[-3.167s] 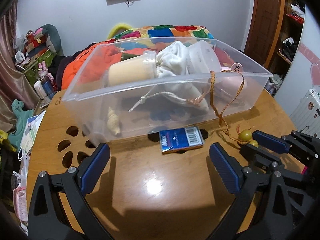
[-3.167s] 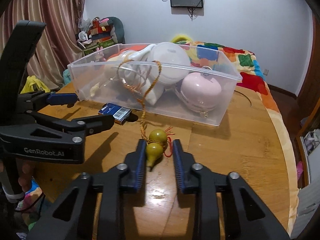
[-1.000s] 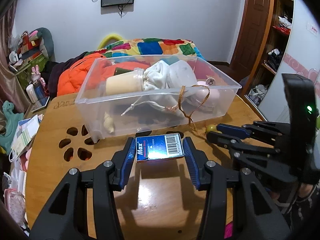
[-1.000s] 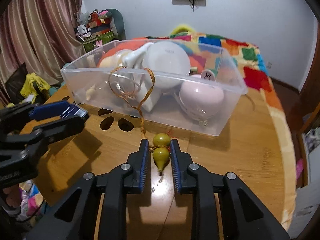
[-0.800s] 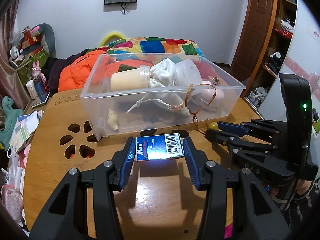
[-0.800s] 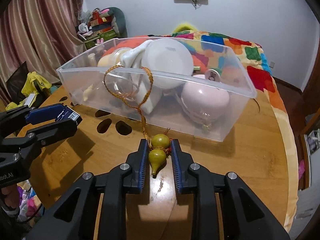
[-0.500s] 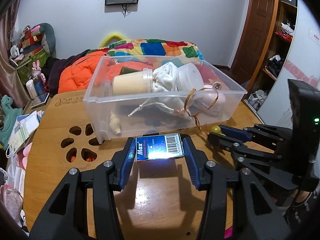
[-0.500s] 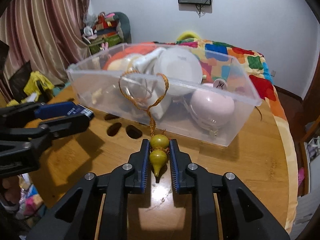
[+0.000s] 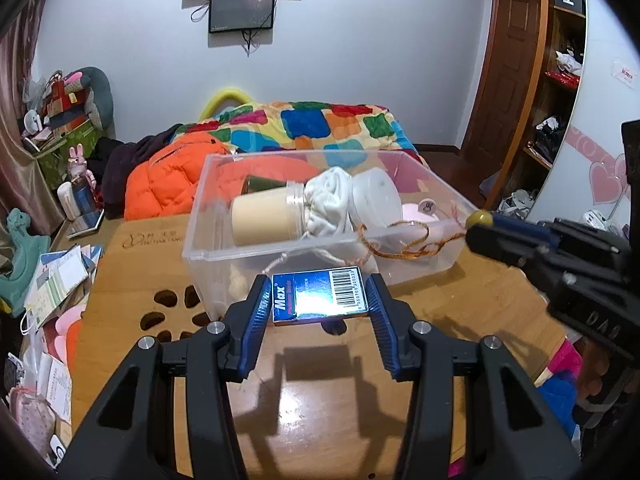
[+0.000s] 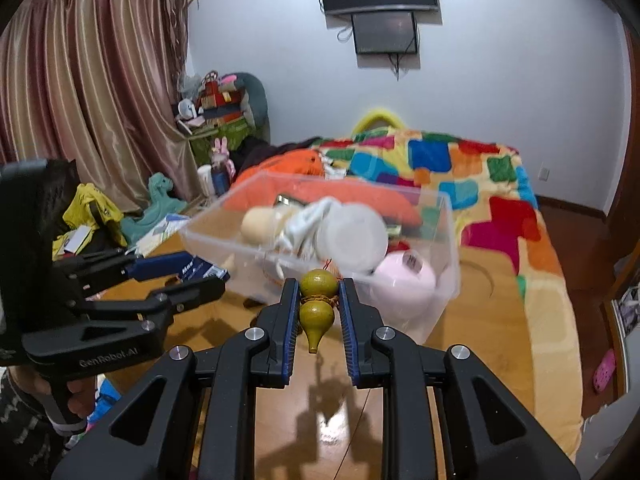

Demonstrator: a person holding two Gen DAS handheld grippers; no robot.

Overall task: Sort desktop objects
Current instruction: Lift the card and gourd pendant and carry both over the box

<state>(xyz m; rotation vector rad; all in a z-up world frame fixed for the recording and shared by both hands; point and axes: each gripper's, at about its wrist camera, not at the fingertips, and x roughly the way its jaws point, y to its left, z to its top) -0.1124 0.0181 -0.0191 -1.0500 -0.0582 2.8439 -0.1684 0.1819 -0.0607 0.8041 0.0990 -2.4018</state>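
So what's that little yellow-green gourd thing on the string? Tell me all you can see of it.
The gourd charm is olive-yellow, smooth and glossy, like polished wood or plastic: two round bulbs stacked, ending in a pointed tip aimed downward. A thin cord wraps its waist. The right gripper is shut on it, both blue pads pressing its sides, holding it clear above the wooden table. A braided orange-brown cord trails from it across the clear plastic bin.
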